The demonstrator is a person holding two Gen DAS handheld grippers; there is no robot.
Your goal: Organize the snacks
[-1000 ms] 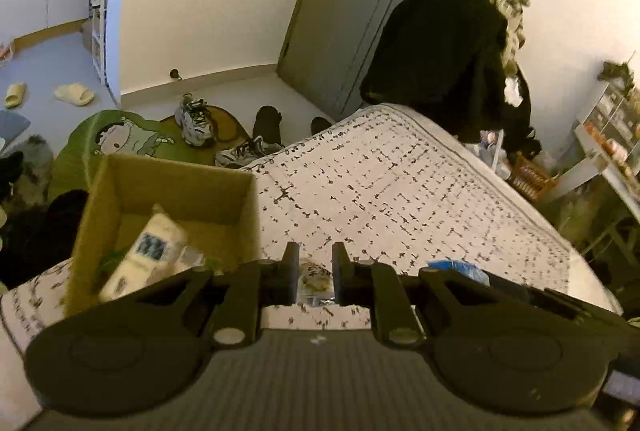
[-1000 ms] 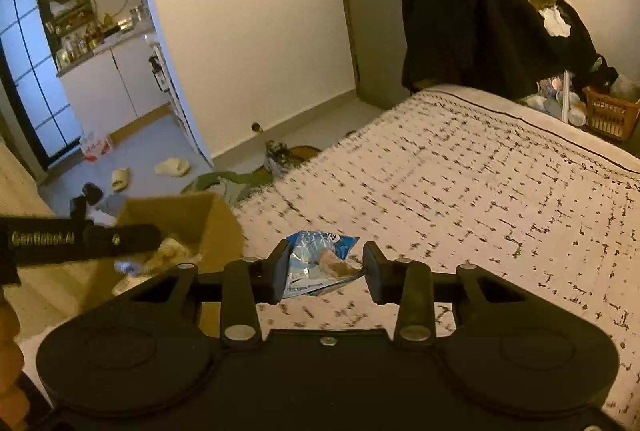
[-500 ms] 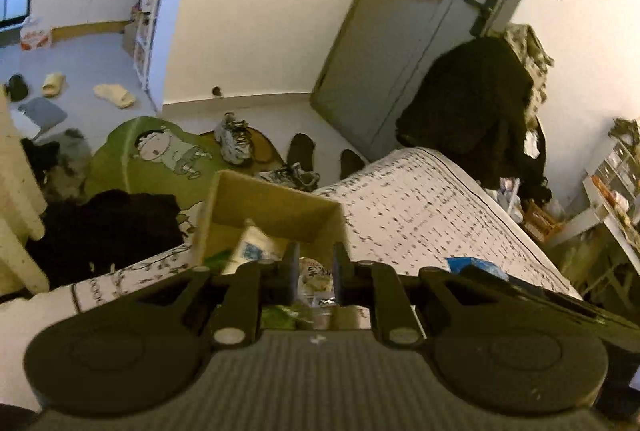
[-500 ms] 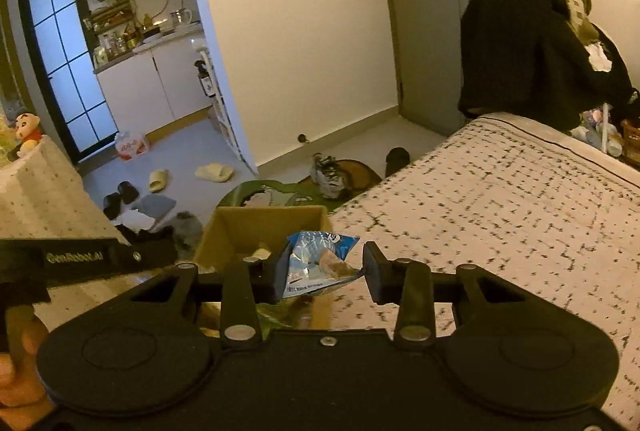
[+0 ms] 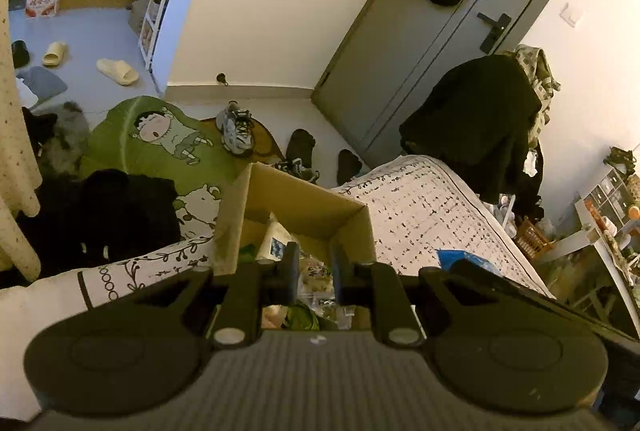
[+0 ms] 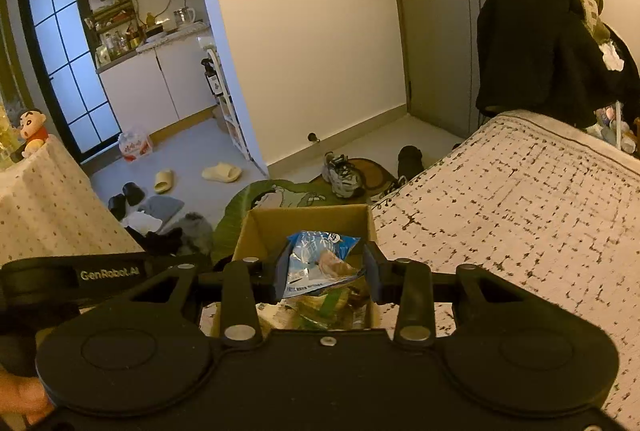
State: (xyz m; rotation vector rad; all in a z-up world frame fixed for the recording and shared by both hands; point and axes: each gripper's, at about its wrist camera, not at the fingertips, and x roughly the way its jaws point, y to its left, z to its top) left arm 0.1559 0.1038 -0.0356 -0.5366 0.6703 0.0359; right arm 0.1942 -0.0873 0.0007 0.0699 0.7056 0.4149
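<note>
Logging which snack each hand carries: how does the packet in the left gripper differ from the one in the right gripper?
The left gripper pinches a small clear packet; the right gripper clamps a larger blue foil packet. The left jaws stand narrow, the right jaws wider. The clear packet barely shows past the fingers; the blue one fills the gap. Both hang over the open cardboard box.

Box: open brown cardboard box (image 6: 308, 221), upright at the bed's left edge, holding mixed packets.
Blue packet: crinkled blue-and-white snack bag (image 6: 320, 261), above the box.
Clear packet: small transparent snack packet (image 5: 314, 273), over the box.
</note>
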